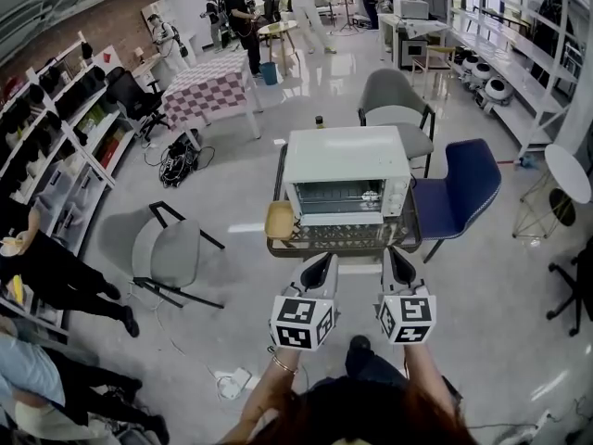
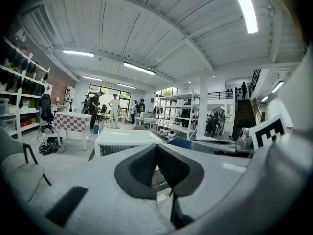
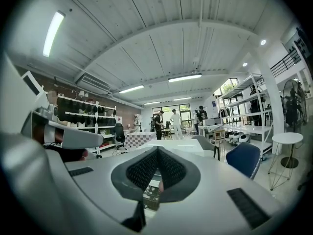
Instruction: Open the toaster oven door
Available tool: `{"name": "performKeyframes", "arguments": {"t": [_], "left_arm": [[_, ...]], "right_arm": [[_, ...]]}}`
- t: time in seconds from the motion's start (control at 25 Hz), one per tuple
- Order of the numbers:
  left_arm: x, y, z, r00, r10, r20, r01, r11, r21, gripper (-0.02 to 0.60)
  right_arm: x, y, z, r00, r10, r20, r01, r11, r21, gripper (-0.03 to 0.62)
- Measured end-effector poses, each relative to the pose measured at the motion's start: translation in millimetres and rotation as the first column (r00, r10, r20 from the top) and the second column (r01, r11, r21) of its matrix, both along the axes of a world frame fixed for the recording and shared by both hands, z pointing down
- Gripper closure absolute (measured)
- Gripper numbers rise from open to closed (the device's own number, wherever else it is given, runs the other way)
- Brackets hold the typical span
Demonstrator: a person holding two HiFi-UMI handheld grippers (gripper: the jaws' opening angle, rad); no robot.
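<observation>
**A:** From the left: a grey chair (image 1: 171, 253) stands off to the side. Then comes the left gripper (image 1: 320, 265), held low at the near edge of the small table (image 1: 357, 241). Its jaws are pressed together with nothing between them.

**B:** And the toaster oven (image 1: 347, 179)?

**A:** It sits on that table, just beyond the left gripper's tips and a touch to their right, with a clear gap between them. A small tan tray (image 1: 280, 221) lies on the table by the oven's left front corner. The glass door (image 1: 335, 198) faces the person and is closed, flush with the front.

**B:** The left gripper view agrees: the white top of the oven rises straight ahead over the closed pads.

**A:** Moving right, the right gripper (image 1: 397, 256) is clamped tight too, and empty. Its tips point at the oven's right front, under the control panel (image 1: 397, 197), close but not touching.

**B:** Furthest right, a blue chair (image 1: 463, 188) stands beside the table.
</observation>
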State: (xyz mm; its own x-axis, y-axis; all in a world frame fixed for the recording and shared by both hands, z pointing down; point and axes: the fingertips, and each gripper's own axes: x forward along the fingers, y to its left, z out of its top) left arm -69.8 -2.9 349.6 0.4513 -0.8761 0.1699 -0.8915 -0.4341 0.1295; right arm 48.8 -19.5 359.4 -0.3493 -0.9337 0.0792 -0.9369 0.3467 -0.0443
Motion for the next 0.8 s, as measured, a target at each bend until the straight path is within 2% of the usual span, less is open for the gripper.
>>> {"name": "performKeyframes", "arguments": {"t": [0.8], "left_arm": [[13, -19, 8, 1.0, -0.003, 0.0, 0.003, 1.0, -0.021, 0.568]], "right_arm": [[18, -22, 8, 1.0, 0.001, 0.024, 0.0, 0.999, -0.033, 0.594]]}}
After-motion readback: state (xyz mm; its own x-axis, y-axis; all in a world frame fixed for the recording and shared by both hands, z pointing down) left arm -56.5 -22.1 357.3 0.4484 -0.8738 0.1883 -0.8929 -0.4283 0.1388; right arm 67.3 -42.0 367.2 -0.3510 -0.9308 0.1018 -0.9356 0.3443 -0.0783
